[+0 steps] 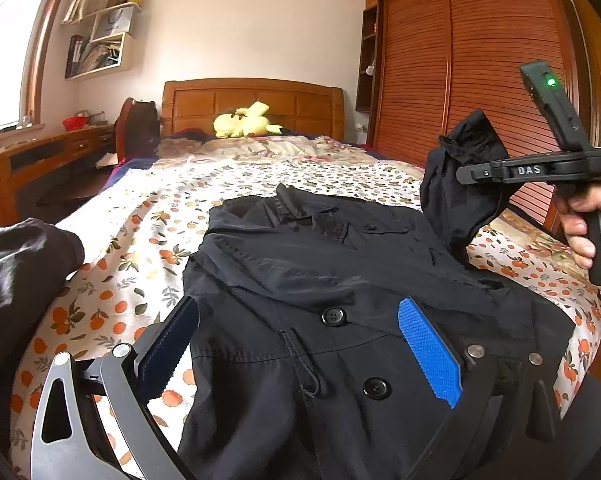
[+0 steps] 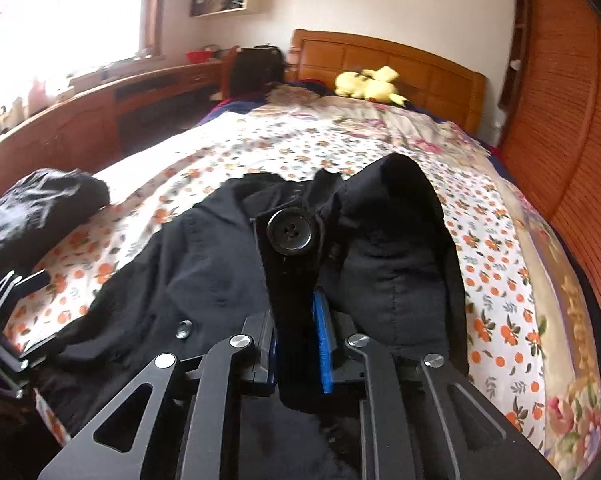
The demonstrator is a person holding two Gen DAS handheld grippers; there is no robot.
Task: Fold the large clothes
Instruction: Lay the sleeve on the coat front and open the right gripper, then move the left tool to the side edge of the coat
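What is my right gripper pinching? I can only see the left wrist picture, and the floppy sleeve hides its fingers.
Observer: The right gripper is shut on a cuff strap, a narrow dark band that runs up between its blue pads.
Operator: Why does it look lumpy there?
Observer: A big black button sits on the strap, just past the fingertips.
Operator: Where's the puffy part of the sleeve?
Observer: The sleeve bulges up just to the right of the strap, outside the pads.
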